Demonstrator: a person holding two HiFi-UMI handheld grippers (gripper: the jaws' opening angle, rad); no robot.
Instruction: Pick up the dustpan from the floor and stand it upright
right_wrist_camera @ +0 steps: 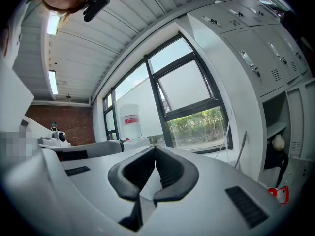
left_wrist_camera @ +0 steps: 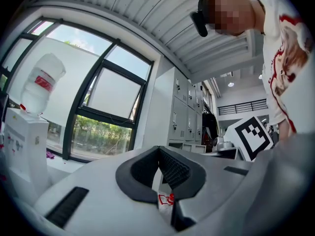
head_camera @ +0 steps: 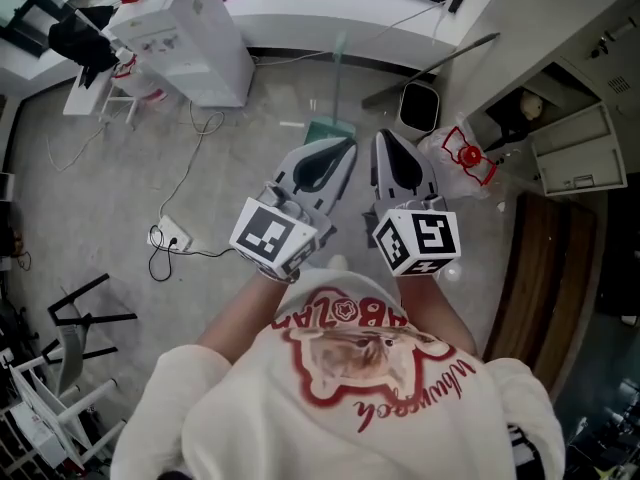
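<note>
The grey floor (head_camera: 120, 168) fills most of the head view, with a white water dispenser (head_camera: 195, 38) standing at its far left. The left gripper (head_camera: 345, 148) and right gripper (head_camera: 384, 138) are held side by side above it, each with its jaws pressed together on nothing. The green dustpan (head_camera: 322, 128) lies flat on the floor just past the left gripper's tip, with a black bin (head_camera: 419, 106) near it to the right.

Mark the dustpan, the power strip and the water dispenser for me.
dustpan (head_camera: 323, 129), head view, green pan.
power strip (head_camera: 171, 236), head view, white body.
water dispenser (head_camera: 215, 48), head view, white side panel.
</note>
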